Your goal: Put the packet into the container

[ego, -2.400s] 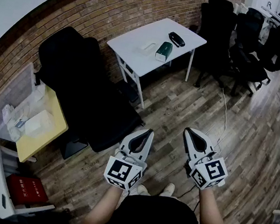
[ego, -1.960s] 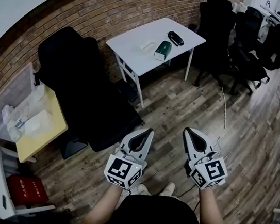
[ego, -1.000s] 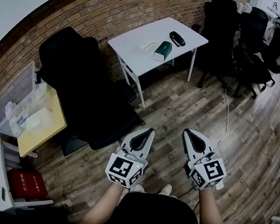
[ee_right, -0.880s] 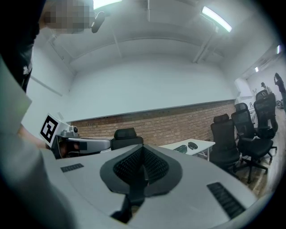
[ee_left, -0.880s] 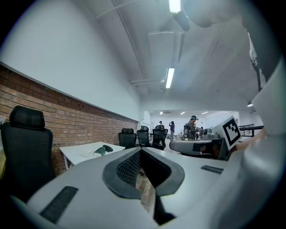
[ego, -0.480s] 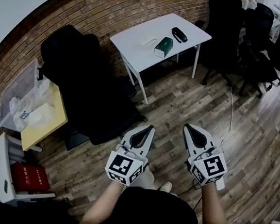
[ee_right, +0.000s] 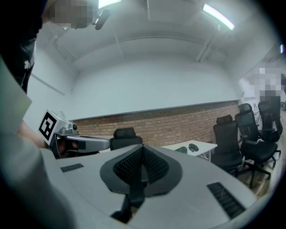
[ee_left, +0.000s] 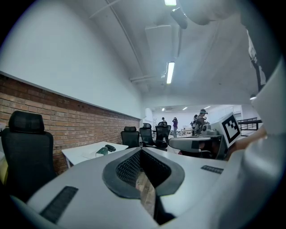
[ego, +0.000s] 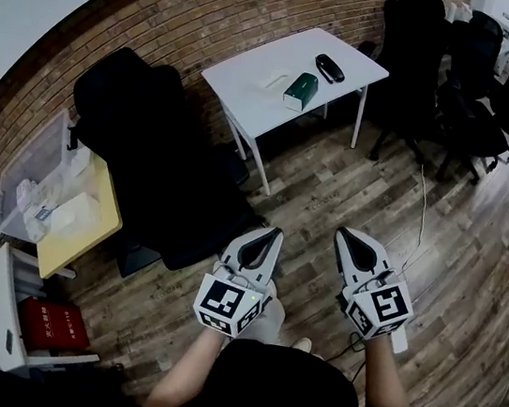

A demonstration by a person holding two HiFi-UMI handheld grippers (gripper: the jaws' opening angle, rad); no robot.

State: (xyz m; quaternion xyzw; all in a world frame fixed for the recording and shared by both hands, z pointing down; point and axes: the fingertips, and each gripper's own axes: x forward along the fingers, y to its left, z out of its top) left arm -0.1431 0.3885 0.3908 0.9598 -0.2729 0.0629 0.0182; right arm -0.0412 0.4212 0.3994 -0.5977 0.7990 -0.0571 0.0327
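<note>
A green packet [ego: 301, 90] lies on a white table [ego: 253, 84] by the brick wall, far ahead of both grippers. It also shows small in the left gripper view [ee_left: 102, 151] and the right gripper view [ee_right: 181, 150]. A clear plastic container [ego: 26, 175] holding pale bags stands on a yellow table at the left. My left gripper [ego: 273, 235] and right gripper [ego: 345, 234] are held side by side over the wooden floor, both shut and empty, pointing level towards the white table.
A black case [ego: 329, 68] lies beside the packet. A big black office chair [ego: 153, 150] stands between the two tables, and more black chairs [ego: 428, 53] crowd the far right. A red box [ego: 54, 326] sits on the floor at the left. Cables run over the floor at the right.
The whole room has slid slightly in the head view as the person carries both grippers along. Both grippers keep their places side by side and stay shut.
</note>
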